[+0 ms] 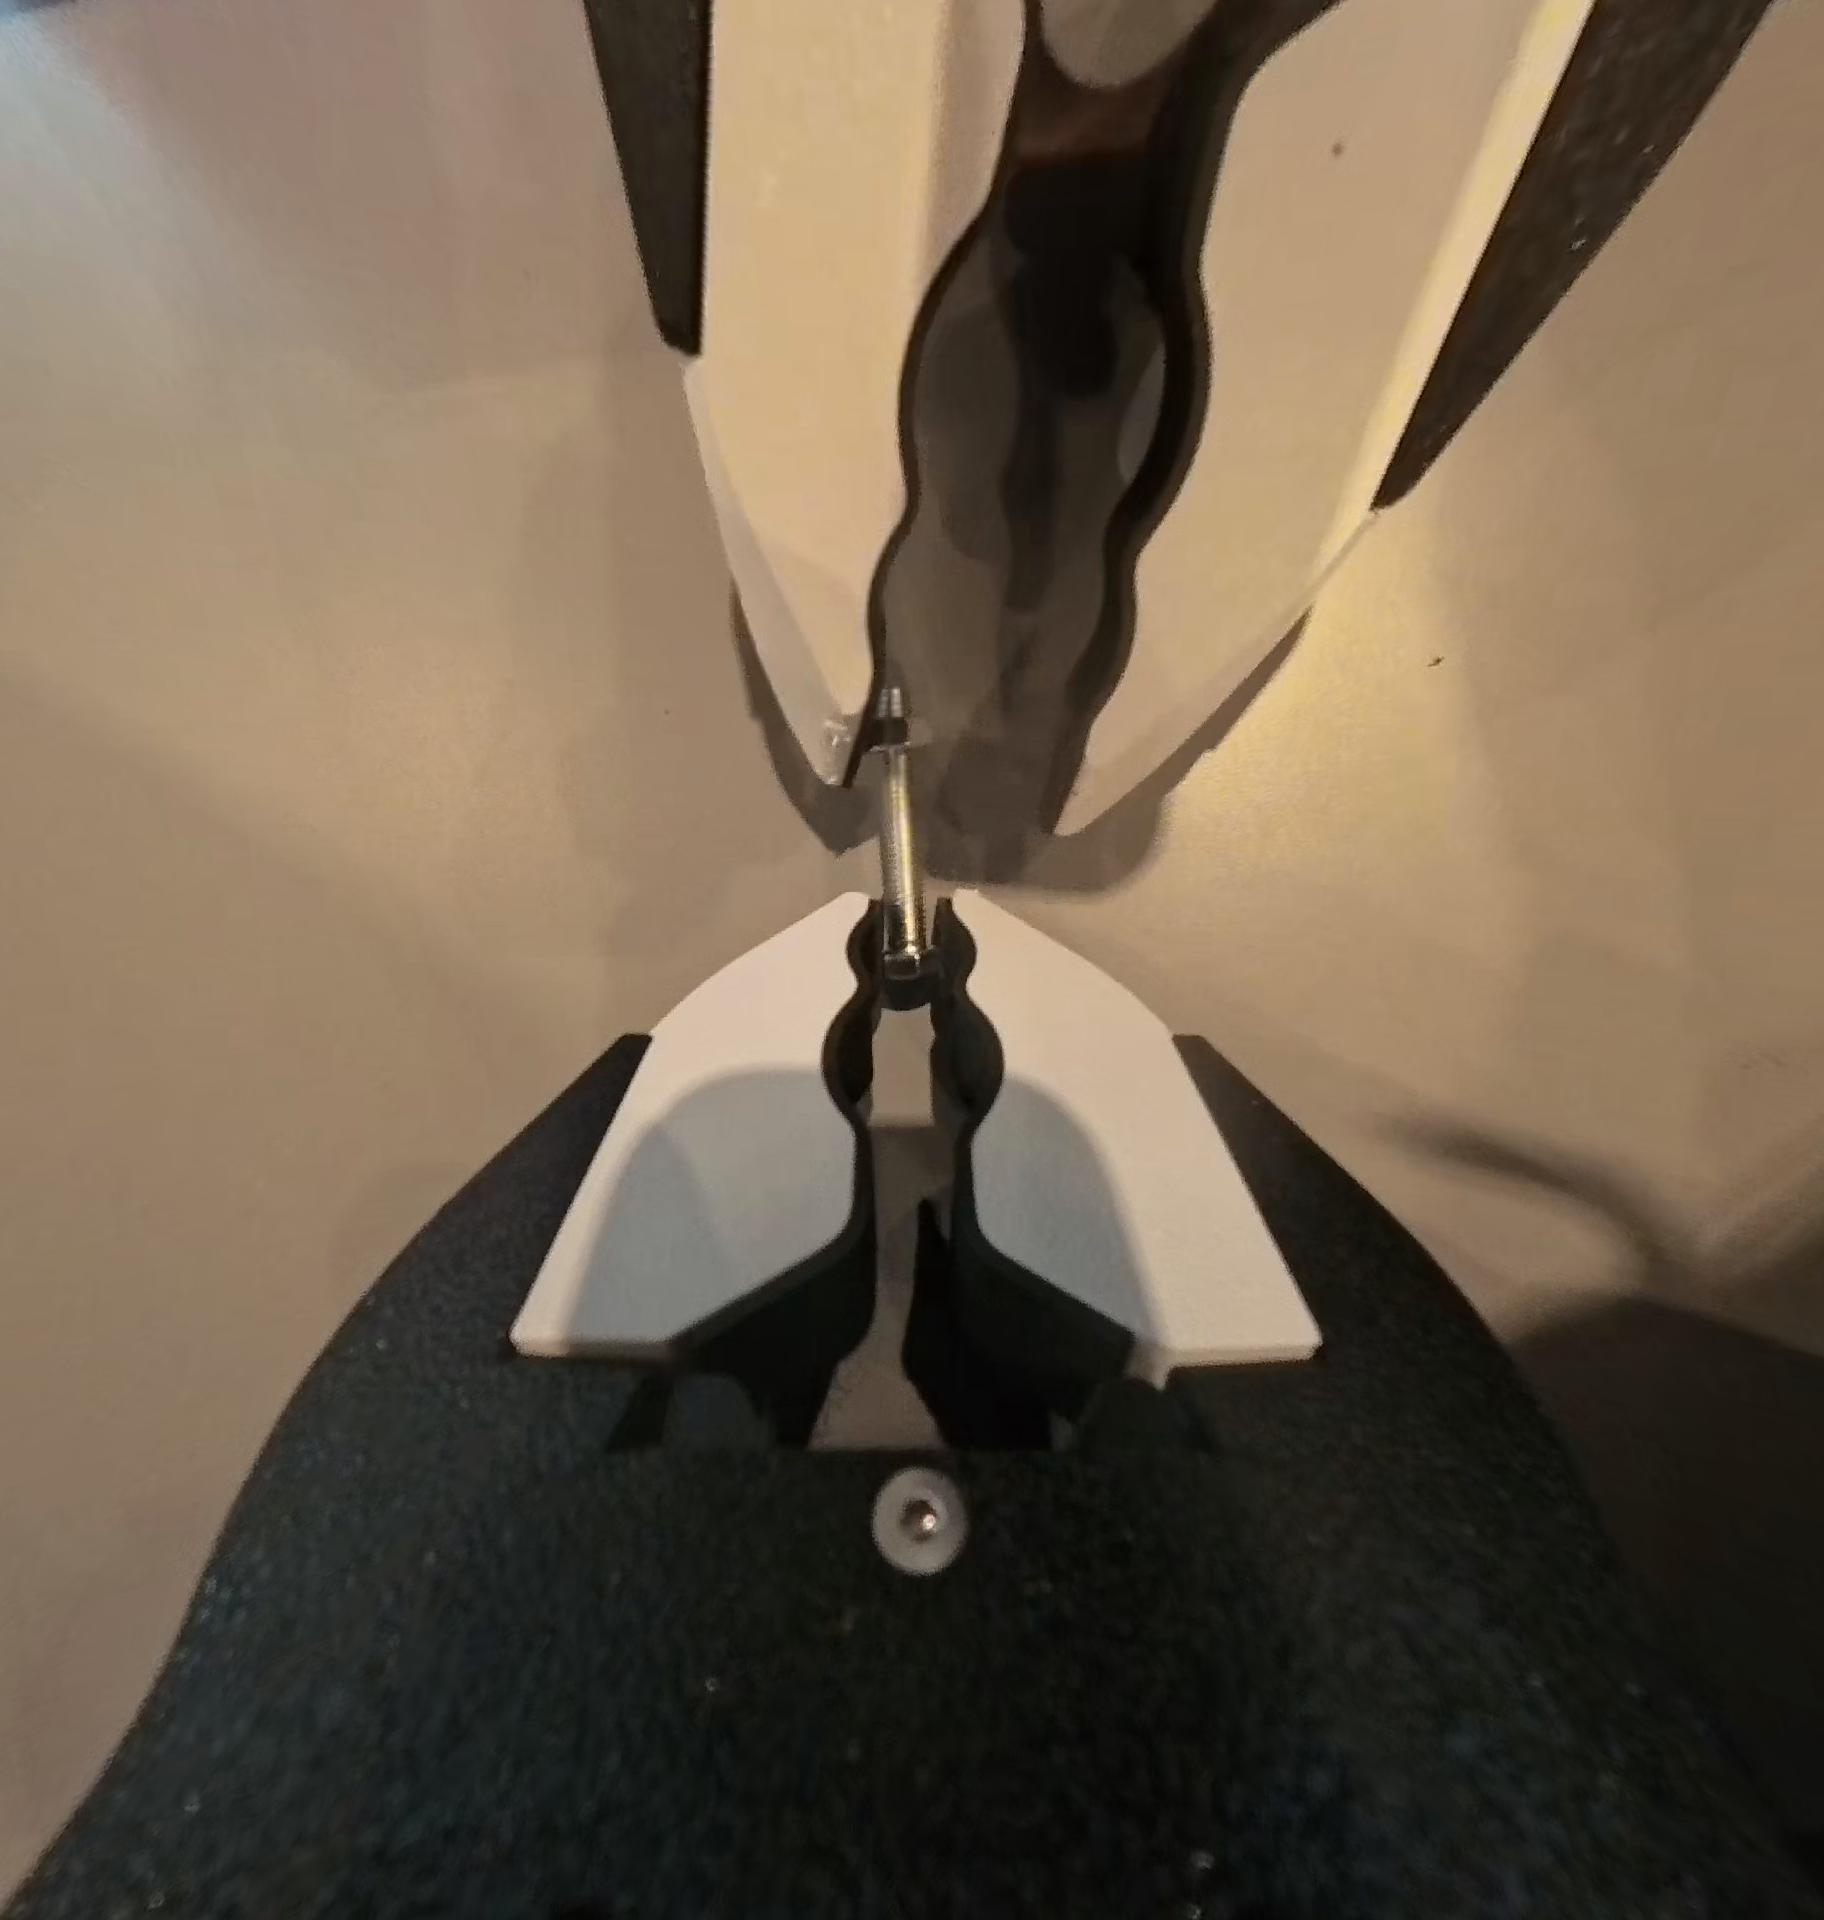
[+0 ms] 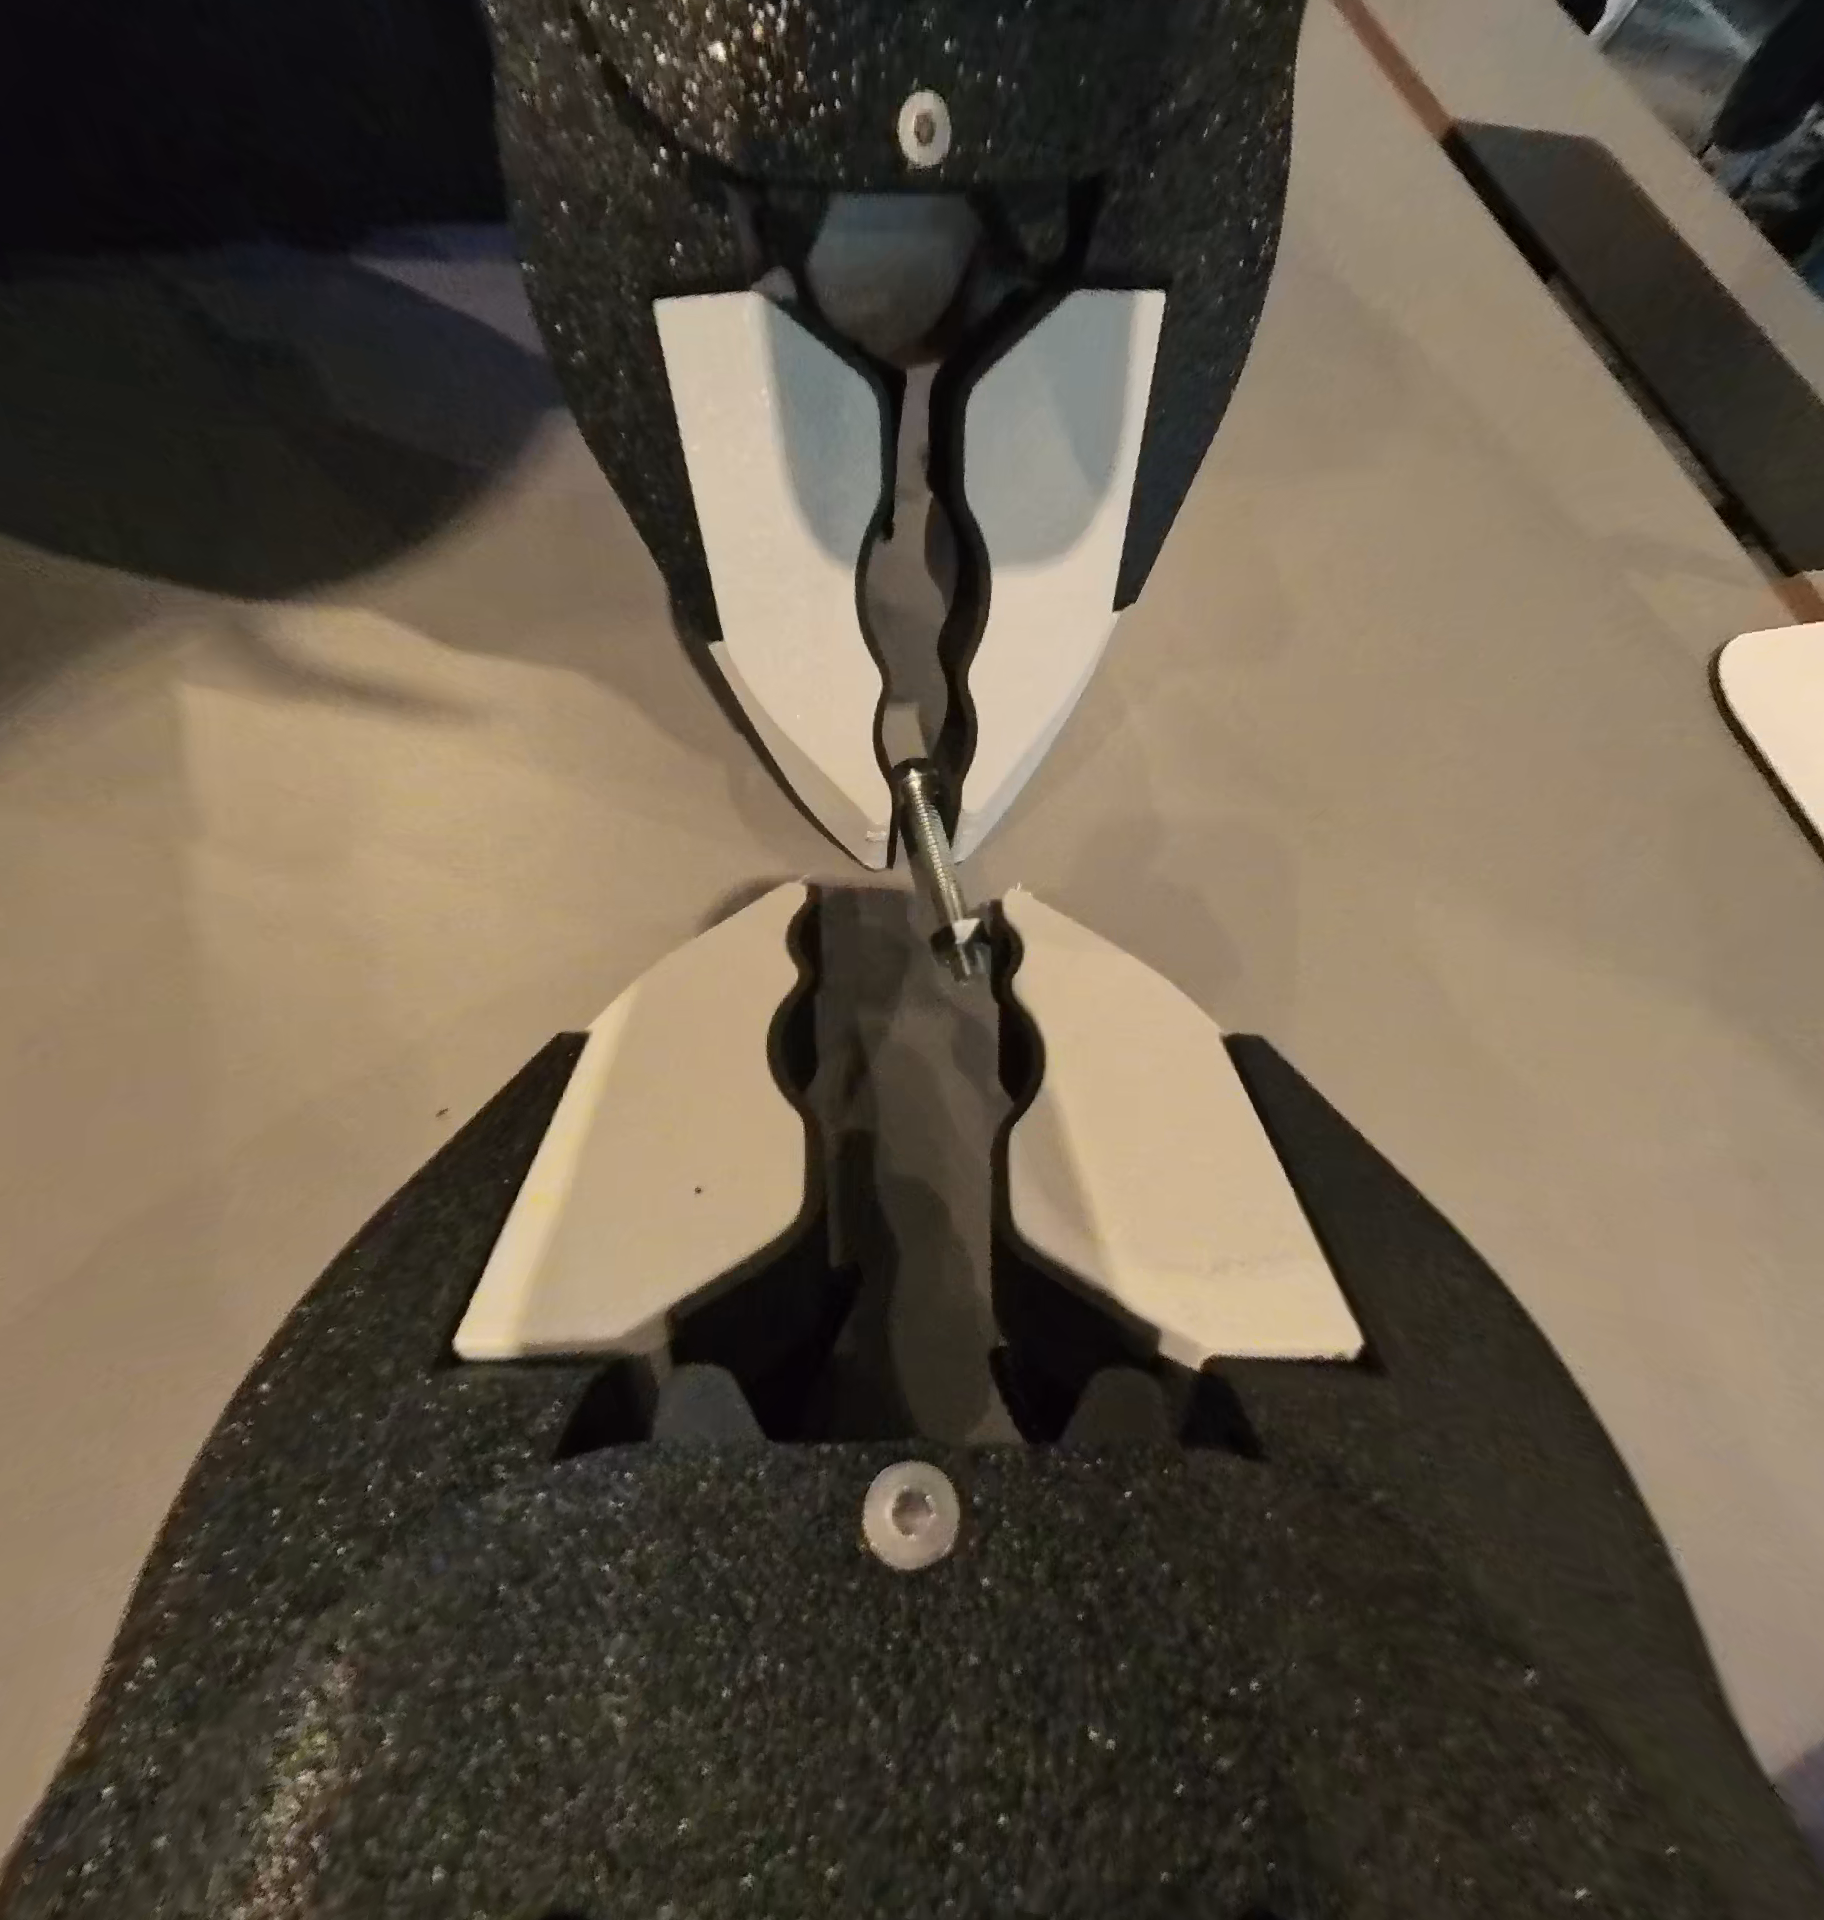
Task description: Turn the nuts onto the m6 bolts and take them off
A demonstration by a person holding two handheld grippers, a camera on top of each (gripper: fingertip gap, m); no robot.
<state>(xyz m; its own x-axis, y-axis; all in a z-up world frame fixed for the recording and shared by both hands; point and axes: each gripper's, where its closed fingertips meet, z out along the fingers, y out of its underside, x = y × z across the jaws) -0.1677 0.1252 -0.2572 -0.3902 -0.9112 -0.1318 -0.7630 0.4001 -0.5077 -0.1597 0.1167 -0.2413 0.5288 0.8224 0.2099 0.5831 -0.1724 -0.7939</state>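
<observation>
A silver M6 bolt (image 1: 892, 831) is held in the air between the two grippers, which face each other tip to tip. My left gripper (image 1: 903, 914) is shut on the bolt's head end. A small silver nut (image 1: 892, 727) sits on the far end of the thread. My right gripper (image 1: 955, 805) is open, with its fingertips on either side of the nut end. In the right wrist view the bolt (image 2: 934, 862) slants out of the left gripper (image 2: 929, 854). The nut (image 2: 965, 932) lies close to the right-hand fingertip of my right gripper (image 2: 906, 899).
A plain beige table top (image 2: 264, 883) lies under both grippers. A white flat board (image 2: 1801, 748) sits at the right edge. A long black strip (image 2: 1666, 343) lies at the far right, by the table's edge. Dark shadow covers the far left. Less than 4 cm separates the two grippers' tips.
</observation>
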